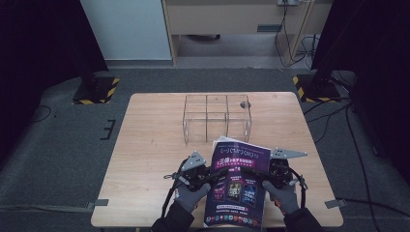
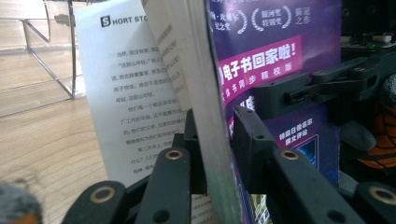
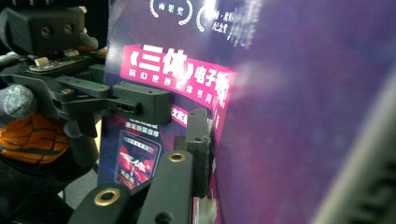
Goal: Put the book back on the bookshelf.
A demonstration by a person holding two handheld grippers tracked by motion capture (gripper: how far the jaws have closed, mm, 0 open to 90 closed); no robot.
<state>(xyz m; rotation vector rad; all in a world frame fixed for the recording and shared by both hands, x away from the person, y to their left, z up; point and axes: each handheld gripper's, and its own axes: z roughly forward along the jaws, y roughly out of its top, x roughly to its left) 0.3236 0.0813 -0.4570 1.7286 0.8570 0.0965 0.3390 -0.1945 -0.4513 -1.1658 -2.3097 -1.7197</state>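
Note:
A magazine [image 1: 237, 186] with a purple cover and pink Chinese title is held tilted up above the table's front edge. My left gripper [image 1: 215, 174] is shut on its left edge and my right gripper [image 1: 255, 173] on its right side. In the left gripper view the jaws of the left gripper [image 2: 215, 128] clamp the magazine [image 2: 275, 51] edge-on, with a white text page [image 2: 126, 84] fanned out to the left. In the right gripper view the right gripper [image 3: 218, 135] pinches the cover [image 3: 289, 116]; one jaw is hidden behind it.
A clear gridded organiser box [image 1: 216, 117] stands at the middle back of the wooden table [image 1: 145, 145], just beyond the magazine. Gloved hands [image 1: 191, 195] hold both grippers. Black stands with striped bases [image 1: 96, 89] flank the table.

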